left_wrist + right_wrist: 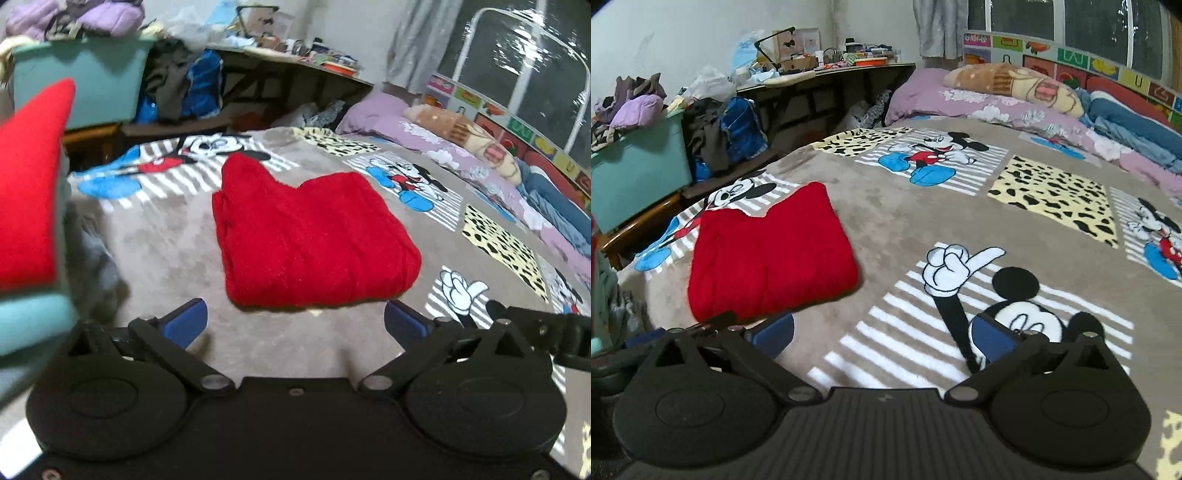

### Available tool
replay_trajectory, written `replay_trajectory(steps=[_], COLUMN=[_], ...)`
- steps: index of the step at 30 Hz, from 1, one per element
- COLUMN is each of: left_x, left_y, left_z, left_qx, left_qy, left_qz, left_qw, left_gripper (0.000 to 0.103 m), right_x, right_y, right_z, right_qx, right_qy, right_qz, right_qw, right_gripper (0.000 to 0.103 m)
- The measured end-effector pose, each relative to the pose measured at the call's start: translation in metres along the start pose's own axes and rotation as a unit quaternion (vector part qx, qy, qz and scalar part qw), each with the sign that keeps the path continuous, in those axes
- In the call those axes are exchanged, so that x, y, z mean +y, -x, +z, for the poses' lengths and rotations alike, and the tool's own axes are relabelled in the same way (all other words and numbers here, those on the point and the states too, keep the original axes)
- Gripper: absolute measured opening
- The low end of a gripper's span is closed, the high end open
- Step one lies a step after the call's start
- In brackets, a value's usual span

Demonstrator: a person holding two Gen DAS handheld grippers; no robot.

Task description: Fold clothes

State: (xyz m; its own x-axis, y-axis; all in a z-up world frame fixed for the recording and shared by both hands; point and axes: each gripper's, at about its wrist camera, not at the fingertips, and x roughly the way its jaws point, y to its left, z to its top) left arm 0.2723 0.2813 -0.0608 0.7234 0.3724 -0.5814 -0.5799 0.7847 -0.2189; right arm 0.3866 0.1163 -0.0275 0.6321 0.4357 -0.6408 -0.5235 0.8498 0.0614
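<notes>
The left gripper [293, 323] is hovering with its fingers spread wide, gripping nothing. The red sweater [314, 236] is lying folded in a neat pad on the bed blanket [155, 236], just ahead of those fingers. The right gripper [882, 338] is waiting with fingers apart and bare too, and the sweater is sitting off to its left, so the left one is nearer.

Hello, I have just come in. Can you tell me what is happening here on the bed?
A person is folding clothes with a handheld gripper in each hand. A red garment lies folded into a thick rectangle on the cartoon-print blanket. Both the left gripper and the right gripper are open and hold nothing; they hover above the blanket on the near side of the garment. The fold looks finished. More clothes are piled on a teal bin beside the bed.
</notes>
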Motion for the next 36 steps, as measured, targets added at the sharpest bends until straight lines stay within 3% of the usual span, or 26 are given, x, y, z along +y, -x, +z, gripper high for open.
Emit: replay_trajectory(steps=[6, 11, 16, 23, 36], left_x=[0.014, 0.01, 0.016, 0.021, 0.021], left_y=[0.028, 0.06, 0.09, 0.103, 0.127], left_z=[0.011, 0.022, 0.022, 0.018, 0.018], left_qx=[0.003, 0.004, -0.008, -0.004, -0.012], left_qy=[0.004, -0.033, -0.038, -0.056, -0.069], left_qz=[0.022, 0.041, 0.055, 0.066, 0.035], left_qw=[0.9997, 0.9986, 0.9977, 0.9962, 0.997], left_gripper=[0.103, 0.103, 0.103, 0.103, 0.103], right_x=[0.009, 0.02, 0.029, 0.042, 0.051], right_y=[0.027, 0.049, 0.067, 0.087, 0.112], right_z=[-0.003, -0.005, -0.007, -0.018, -0.021], right_qx=[-0.003, -0.005, -0.008, -0.006, -0.016], right_qy=[0.005, 0.014, 0.009, 0.007, 0.003], right_qz=[-0.015, -0.02, -0.017, -0.015, -0.02], right_qw=[1.0, 1.0, 1.0, 1.0, 1.0], right_gripper=[0.102, 0.102, 0.102, 0.102, 0.102])
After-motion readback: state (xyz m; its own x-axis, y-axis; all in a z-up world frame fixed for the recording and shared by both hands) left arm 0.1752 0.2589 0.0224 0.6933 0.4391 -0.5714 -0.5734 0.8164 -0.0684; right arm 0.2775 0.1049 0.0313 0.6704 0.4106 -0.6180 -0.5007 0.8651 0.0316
